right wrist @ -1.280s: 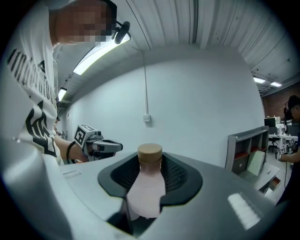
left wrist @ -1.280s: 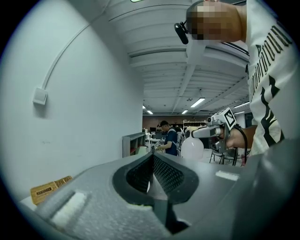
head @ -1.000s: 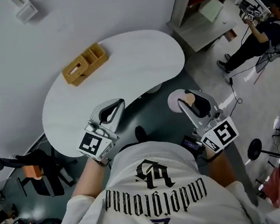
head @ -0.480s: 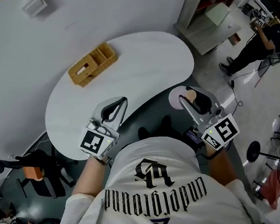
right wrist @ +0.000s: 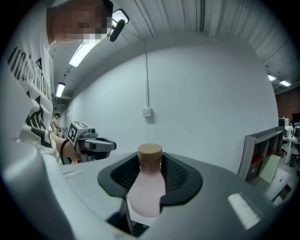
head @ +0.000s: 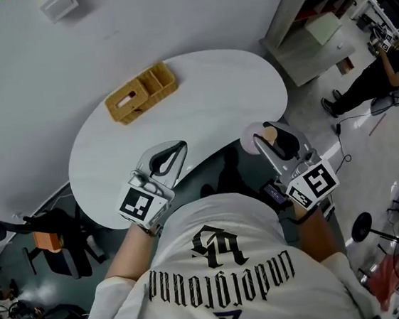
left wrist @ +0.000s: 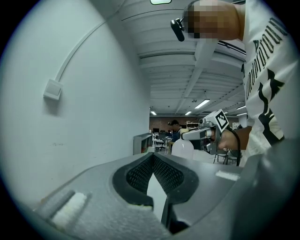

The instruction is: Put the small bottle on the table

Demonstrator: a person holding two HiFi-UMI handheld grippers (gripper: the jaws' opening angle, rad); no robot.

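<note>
While the small bottle (right wrist: 146,187) is clamped in the right tool (head: 272,140), just beside the bench (head: 214,96) edge, placing is not yet done; the left tool (head: 172,153) is seen closed and empty.

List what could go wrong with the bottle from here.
The right gripper holds the bottle seemingly past the table's edge, over the floor: a slip could drop it. The jaws pinch its tapered shoulder, so it may slide. The left gripper hangs over the near edge and could get bumped.
</note>
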